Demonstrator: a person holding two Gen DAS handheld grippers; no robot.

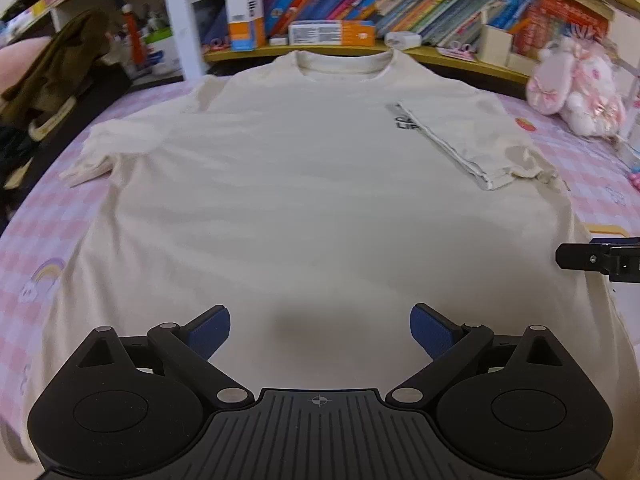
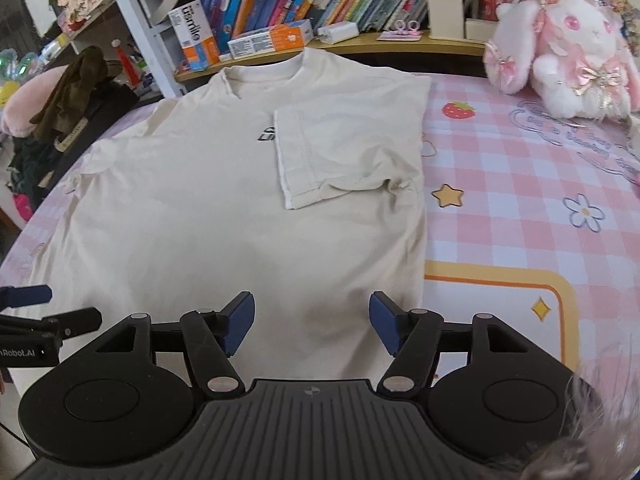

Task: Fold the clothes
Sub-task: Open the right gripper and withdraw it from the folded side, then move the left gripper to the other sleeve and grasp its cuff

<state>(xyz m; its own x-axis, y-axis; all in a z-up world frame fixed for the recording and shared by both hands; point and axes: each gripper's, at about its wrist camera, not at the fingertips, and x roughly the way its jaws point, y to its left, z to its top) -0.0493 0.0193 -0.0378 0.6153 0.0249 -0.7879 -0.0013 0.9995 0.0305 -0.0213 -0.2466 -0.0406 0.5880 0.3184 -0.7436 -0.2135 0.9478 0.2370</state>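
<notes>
A cream T-shirt [image 1: 280, 184] [image 2: 192, 208] lies flat on the pink checked cloth, collar toward the bookshelf. Its right sleeve [image 2: 332, 152] [image 1: 460, 140] is folded inward over the chest and covers part of a dark print; the left sleeve [image 1: 96, 152] lies spread out. My left gripper [image 1: 320, 332] hovers open over the shirt's lower hem, nothing between its blue pads. My right gripper [image 2: 312, 320] stands open above the shirt's lower right part, near its side edge, pads apart and bare. Each gripper's tip shows at the other view's edge.
A pink and white plush rabbit [image 2: 560, 44] sits at the back right on the checked cloth [image 2: 520, 200]. A low shelf [image 1: 360, 48] with books and boxes runs behind the collar. Dark clothes [image 1: 52, 80] are heaped at the left.
</notes>
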